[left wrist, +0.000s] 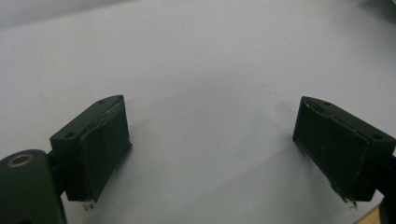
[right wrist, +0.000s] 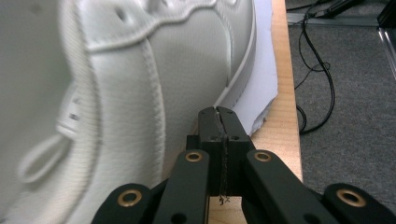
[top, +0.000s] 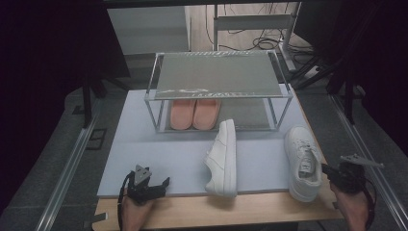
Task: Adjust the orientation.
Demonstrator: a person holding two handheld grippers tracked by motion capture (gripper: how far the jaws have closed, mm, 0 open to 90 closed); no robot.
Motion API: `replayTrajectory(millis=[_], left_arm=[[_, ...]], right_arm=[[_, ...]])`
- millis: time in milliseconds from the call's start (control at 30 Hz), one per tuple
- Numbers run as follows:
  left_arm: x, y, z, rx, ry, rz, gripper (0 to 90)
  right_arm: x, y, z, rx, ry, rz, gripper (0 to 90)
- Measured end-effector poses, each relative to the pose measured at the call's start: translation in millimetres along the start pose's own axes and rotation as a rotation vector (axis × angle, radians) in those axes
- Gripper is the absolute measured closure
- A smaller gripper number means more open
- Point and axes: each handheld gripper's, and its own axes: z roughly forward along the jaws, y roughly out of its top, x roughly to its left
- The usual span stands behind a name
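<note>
A wooden table [top: 269, 211] carries a pale lilac-grey mat [top: 159, 159], seen from above. At the far end of the mat stands a low rack [top: 219, 77] with a metal frame and a grey top shelf; a pair of soft salmon-pink slippers [top: 195, 114] sits side by side on its lower level.

Two white leather lace-up sneakers lie on the mat in front of the rack. The middle sneaker [top: 222, 159] rests tipped on its side, sole facing right. The right-hand sneaker [top: 303, 162] stands upright near the mat's right edge, toe pointing away from the person.

The right gripper [top: 329, 170], black and held in the person's hand, sits just beside the right-hand sneaker's outer side. In the right gripper view its jaws are pressed together with nothing between them, and their tips lie right at the shoe's sole edge [right wrist: 233, 84] (whether they touch it cannot be told).

The left gripper [top: 153, 185] rests low at the mat's near left edge, well apart from both sneakers. In the left gripper view its jaws are spread wide over bare mat [left wrist: 210, 70].
</note>
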Motion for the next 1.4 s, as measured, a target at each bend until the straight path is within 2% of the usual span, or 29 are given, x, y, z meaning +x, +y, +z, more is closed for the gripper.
replayTrajectory(millis=[400, 767, 1100, 1400], left_arm=[[0.1, 0.0, 0.0, 0.000, -0.001, -0.001, 10.3], [0.1, 0.0, 0.1, -0.001, -0.001, -0.001, 10.4], [0.2, -0.1, 0.0, -0.001, -0.002, -0.001, 10.4], [0.2, -0.1, 0.0, -0.001, -0.001, -0.001, 10.4]], right_arm=[[3.5, 10.4, -27.5, -0.037, 0.021, 0.000, 89.4], [17.5, 21.0, -44.6, -0.056, 0.044, -0.034, 89.4], [44.9, 35.4, -54.1, -0.086, 0.110, -0.072, 89.3], [72.6, 45.3, -42.7, -0.075, 0.166, -0.128, 89.4]])
